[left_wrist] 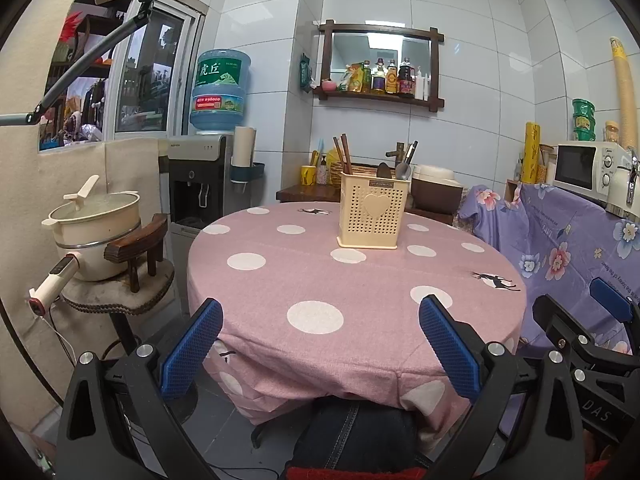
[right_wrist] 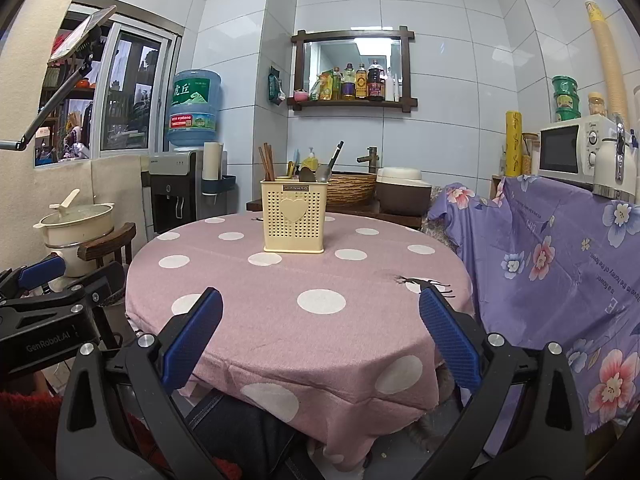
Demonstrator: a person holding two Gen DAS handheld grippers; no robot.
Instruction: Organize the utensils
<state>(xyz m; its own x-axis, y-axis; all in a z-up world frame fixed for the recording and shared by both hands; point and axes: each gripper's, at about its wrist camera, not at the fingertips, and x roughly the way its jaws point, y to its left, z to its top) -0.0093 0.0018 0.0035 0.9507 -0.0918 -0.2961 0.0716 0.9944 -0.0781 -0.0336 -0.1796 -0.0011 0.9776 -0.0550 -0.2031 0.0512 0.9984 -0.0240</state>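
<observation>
A: Where's the utensil holder?

B: The cream utensil holder (left_wrist: 372,216) with the heart on its front stands upright on the far half of the round surface (left_wrist: 280,280), which wears a pink cloth with white dots. Wooden chopsticks (left_wrist: 344,156) lean out of its left compartment; a metal spoon (left_wrist: 404,168) and a dark spoon (left_wrist: 383,170) poke from the right side.

A: Anything else lying on the cloth?

B: Only the holder shows on it in either view.

A: And the grippers?

B: The left gripper (left_wrist: 320,344) hangs at the near edge of the surface, its blue-padded fingers (left_wrist: 196,344) spread wide apart with nothing between them. The right gripper (right_wrist: 320,344) sits just beside it, fingers (right_wrist: 448,340) likewise wide apart and empty. Both are well apart from the holder.

A: What's around the surface?

B: A water dispenser (left_wrist: 208,176) with a blue bottle to the left, a cream pot (left_wrist: 96,224) on a stool near it, a shelf of bottles (left_wrist: 380,80) on the tiled wall behind, and a microwave (left_wrist: 588,168) to the right above a purple floral cloth (left_wrist: 568,248)
</observation>
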